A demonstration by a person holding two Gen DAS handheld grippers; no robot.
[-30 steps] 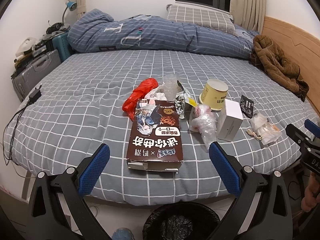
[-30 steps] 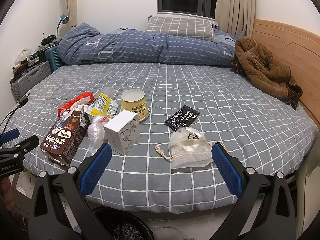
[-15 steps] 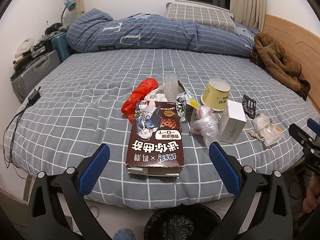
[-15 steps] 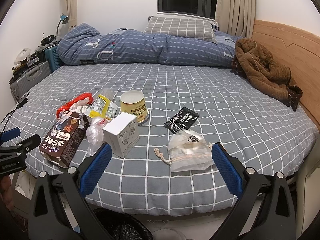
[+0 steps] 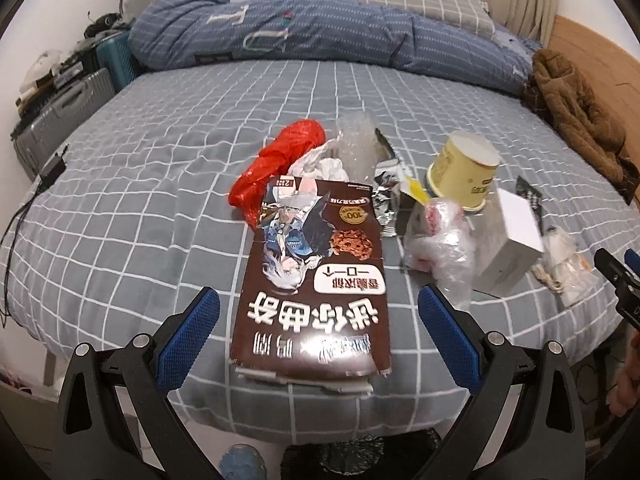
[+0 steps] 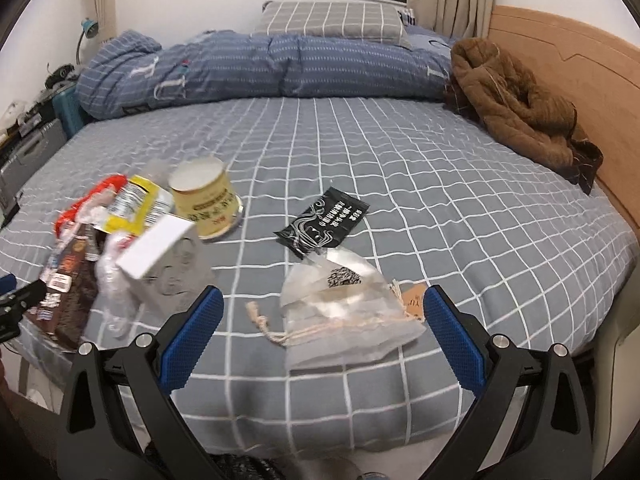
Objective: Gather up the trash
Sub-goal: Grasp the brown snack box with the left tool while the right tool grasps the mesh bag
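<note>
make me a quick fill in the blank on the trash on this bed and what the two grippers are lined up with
The left gripper is open, lined up with the brown ____ box.
The right gripper is open, facing a clear ____ pouch.
The plastic bag beyond the box is ____.
The yellow paper cup stands ____.

Missing words: cookie; drawstring; red; upside down

Home bedroom: bed (image 6: 400, 184), pillow (image 6: 332, 20), duvet (image 6: 256, 68).
</note>
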